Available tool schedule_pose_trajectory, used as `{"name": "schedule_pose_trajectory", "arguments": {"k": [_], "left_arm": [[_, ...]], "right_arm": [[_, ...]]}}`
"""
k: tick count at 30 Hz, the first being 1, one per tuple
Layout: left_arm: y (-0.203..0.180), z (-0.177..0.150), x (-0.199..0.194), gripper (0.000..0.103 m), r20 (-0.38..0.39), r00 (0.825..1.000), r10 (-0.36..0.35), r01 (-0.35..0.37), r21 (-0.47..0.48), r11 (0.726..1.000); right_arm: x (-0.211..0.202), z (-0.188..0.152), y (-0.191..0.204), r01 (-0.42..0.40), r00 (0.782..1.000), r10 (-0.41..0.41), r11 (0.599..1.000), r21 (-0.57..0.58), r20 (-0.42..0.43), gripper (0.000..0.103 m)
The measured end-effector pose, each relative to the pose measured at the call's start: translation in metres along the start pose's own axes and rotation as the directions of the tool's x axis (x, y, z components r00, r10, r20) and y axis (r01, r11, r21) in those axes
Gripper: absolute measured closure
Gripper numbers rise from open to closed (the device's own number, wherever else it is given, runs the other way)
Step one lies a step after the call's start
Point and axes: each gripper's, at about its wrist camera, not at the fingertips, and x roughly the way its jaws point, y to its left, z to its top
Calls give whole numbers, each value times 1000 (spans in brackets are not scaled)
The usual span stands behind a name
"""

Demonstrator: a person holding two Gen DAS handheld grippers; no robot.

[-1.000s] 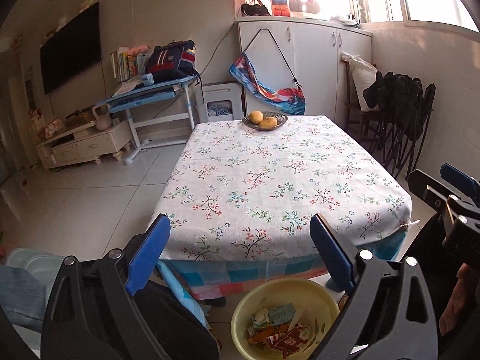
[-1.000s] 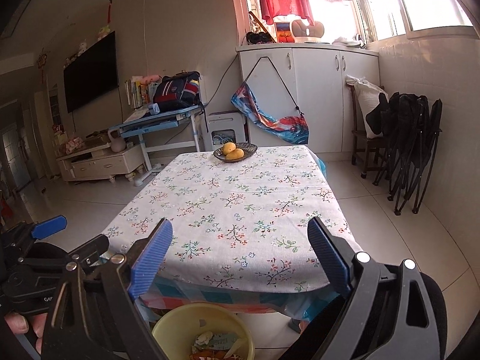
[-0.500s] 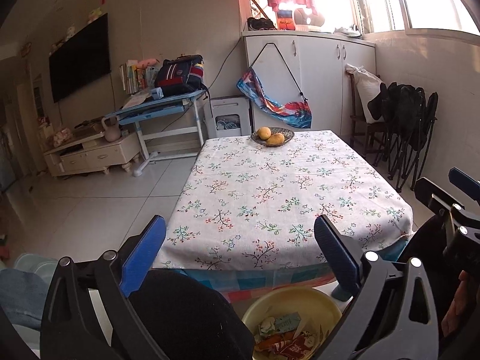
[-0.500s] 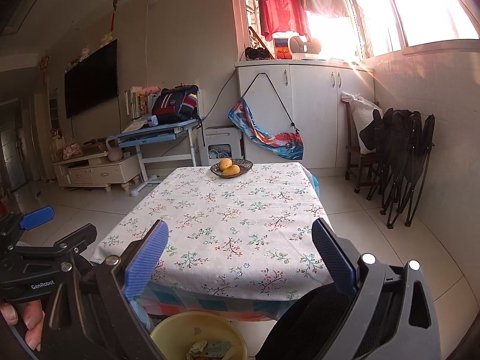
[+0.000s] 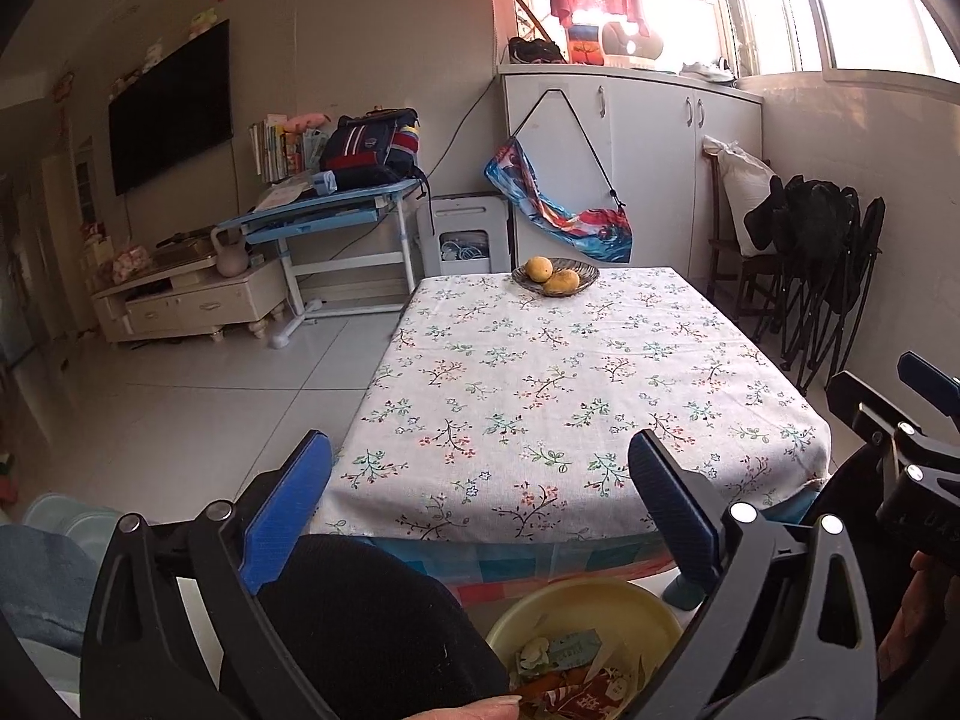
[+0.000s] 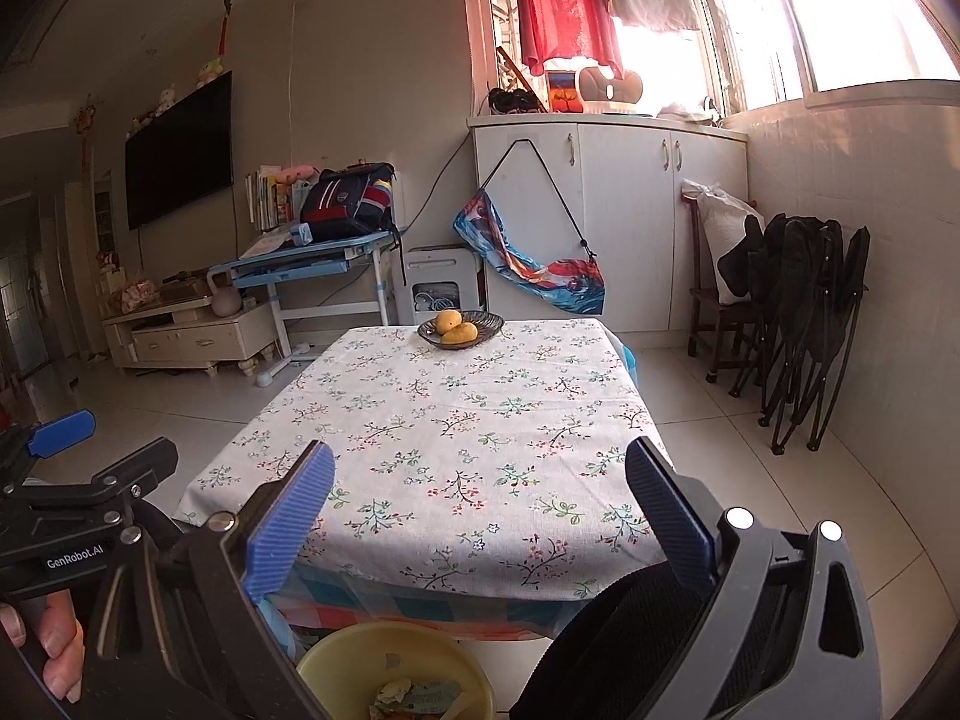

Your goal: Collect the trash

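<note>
A yellow basin (image 5: pixel 591 606) with scraps of trash (image 5: pixel 564 660) sits on the floor below the table's near edge; it also shows in the right wrist view (image 6: pixel 372 654). My left gripper (image 5: pixel 480 504) is open and empty, held above the basin and facing the table. My right gripper (image 6: pixel 477 510) is open and empty beside it. Each gripper shows at the edge of the other's view. The floral tablecloth (image 5: pixel 576 384) holds no trash that I can see.
A dark bowl with two yellow fruits (image 5: pixel 555 277) stands at the table's far end. Folded black chairs (image 6: pixel 804 324) lean on the right wall. A blue desk (image 5: pixel 336 222), a TV stand (image 5: pixel 186 300) and white cabinets (image 6: pixel 606 210) line the back.
Both grippers have risen and tilted up, so the basin has slid lower in both views. Both stay open and empty.
</note>
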Motion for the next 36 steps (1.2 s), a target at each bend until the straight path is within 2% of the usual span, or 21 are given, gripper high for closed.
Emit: {"name": "schedule_pose_trajectory", "arguments": {"k": [36], "left_arm": [[12, 2, 1, 7, 8, 1000, 15, -15, -11, 1000]], "right_arm": [[4, 0, 8, 22, 1000, -23, 999, -27, -21, 10]]}}
